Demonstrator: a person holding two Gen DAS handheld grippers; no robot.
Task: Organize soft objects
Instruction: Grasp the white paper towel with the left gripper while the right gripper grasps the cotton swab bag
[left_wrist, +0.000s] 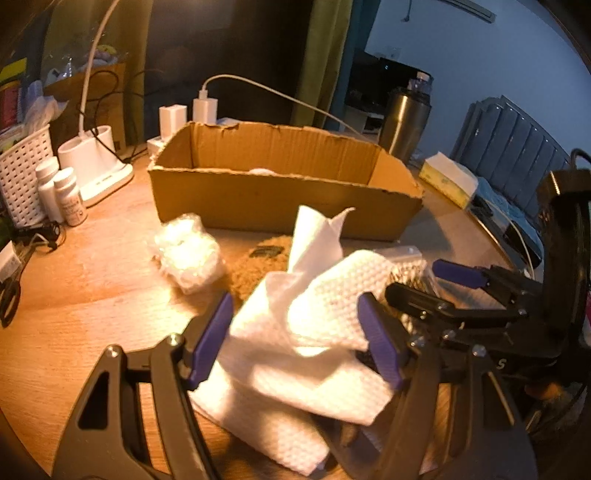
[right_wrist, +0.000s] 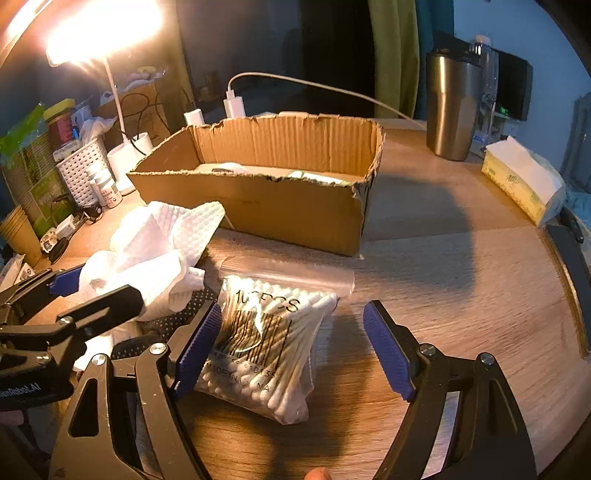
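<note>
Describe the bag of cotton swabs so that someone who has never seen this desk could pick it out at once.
Start from the cardboard box in the middle of the wooden desk. In front of its near wall, right of the crumpled paper towel, lies the swab bag, between the right gripper's fingers. It alone is clear plastic, packed with white swabs, with a black barcode.

You have one cardboard box (right_wrist: 258, 206). In front of it lie one white paper towel (left_wrist: 306, 332) and one bag of cotton swabs (right_wrist: 266, 350). Left of it stand two white pill bottles (left_wrist: 61, 195).
</note>
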